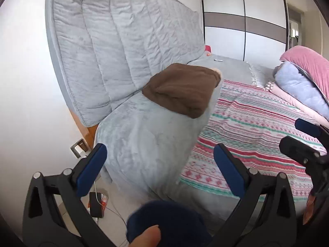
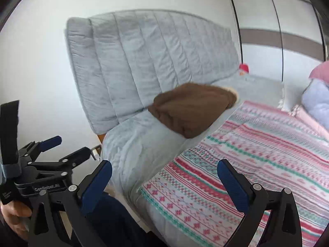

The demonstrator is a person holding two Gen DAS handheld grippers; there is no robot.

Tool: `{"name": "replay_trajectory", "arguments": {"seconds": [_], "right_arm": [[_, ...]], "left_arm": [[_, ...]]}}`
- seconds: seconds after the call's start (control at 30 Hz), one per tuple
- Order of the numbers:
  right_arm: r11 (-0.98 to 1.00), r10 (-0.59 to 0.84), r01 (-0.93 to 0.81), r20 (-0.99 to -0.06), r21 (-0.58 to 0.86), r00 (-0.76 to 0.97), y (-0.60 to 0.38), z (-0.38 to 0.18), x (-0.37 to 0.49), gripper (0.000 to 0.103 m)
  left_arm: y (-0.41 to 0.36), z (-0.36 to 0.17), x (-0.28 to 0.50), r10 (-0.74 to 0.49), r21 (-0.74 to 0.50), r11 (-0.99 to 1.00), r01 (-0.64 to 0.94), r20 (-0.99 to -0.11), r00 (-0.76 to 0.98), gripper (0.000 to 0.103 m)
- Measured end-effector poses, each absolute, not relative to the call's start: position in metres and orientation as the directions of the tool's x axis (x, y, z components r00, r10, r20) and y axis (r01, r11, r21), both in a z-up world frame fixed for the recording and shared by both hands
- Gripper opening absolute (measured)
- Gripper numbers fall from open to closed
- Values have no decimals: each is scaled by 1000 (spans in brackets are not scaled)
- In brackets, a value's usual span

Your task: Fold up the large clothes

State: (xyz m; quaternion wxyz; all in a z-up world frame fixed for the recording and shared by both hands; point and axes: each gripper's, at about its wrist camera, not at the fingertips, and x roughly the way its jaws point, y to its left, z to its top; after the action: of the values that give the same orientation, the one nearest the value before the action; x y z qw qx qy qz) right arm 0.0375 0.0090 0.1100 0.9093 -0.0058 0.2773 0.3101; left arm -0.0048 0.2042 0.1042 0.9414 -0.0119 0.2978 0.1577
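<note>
A folded brown garment lies on a grey pillow at the head of the bed; it also shows in the right wrist view. My left gripper is open and empty, held above the bed's near corner, short of the garment. My right gripper is open and empty over the patterned bedspread, also short of the garment. The right gripper shows at the right edge of the left wrist view, and the left gripper shows at the left of the right wrist view.
A grey quilted headboard stands behind the pillow. A stack of folded pink and blue bedding lies at the bed's far right. A wardrobe with sliding doors stands beyond. Cables and a power strip lie on the floor by the wall.
</note>
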Motion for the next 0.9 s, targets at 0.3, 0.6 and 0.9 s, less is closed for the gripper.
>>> {"name": "replay_trajectory", "arguments": {"seconds": [0.3, 0.6, 0.9], "right_arm": [[860, 497, -483, -478, 162, 724, -45, 98, 1, 103], [857, 508, -483, -450, 178, 735, -61, 94, 1, 103], [861, 504, -474, -439, 185, 744, -64, 92, 4, 103]], "left_arm": [[149, 119, -35, 387, 137, 918, -371, -508, 770, 103], [118, 114, -36, 432, 186, 901, -393, -490, 758, 103], [109, 106, -29, 448, 221, 894, -390, -479, 755, 103]]}}
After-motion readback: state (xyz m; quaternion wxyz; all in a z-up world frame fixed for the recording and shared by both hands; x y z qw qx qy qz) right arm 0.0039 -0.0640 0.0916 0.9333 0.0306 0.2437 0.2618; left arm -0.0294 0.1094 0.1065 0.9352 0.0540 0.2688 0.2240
